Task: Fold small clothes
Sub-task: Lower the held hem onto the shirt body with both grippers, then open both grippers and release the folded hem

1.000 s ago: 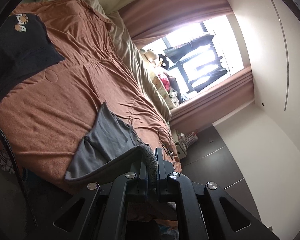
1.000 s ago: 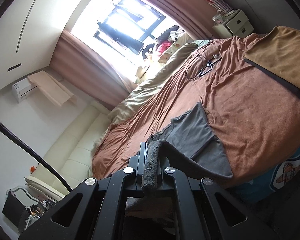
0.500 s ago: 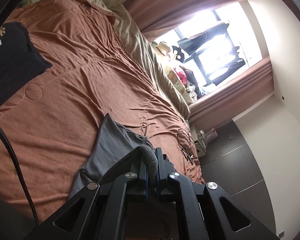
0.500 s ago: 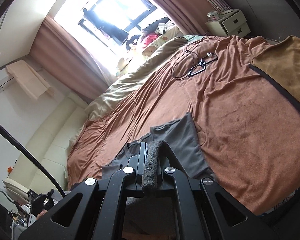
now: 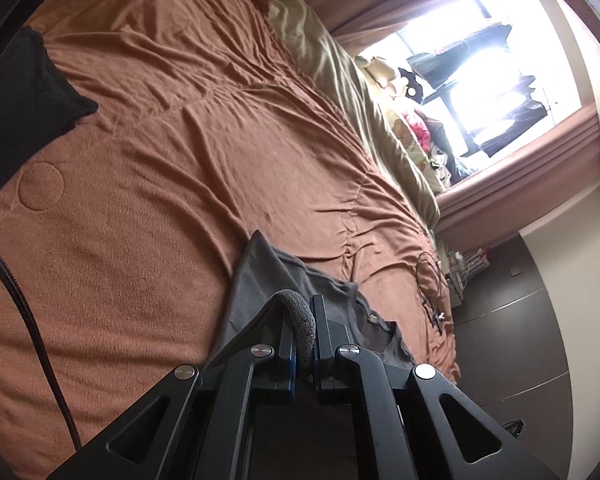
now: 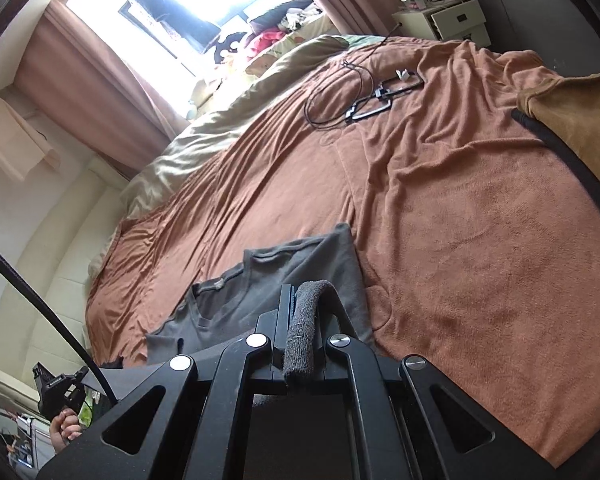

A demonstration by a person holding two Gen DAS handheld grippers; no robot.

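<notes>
Rust-brown blanket (image 5: 148,208) covers bed; left gripper (image 5: 302,322) and right gripper (image 6: 306,312) both clamped tight on rolled edges of grey garment (image 6: 268,280), its far part resting on blanket.

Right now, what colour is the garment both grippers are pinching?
Plain dark grey garment, clearest in the right wrist view.

Rust-brown blanket (image 5: 148,208), beige duvet (image 5: 340,64), black cable (image 6: 332,100), white nightstand (image 6: 448,20), pink curtains (image 6: 100,92)
</notes>
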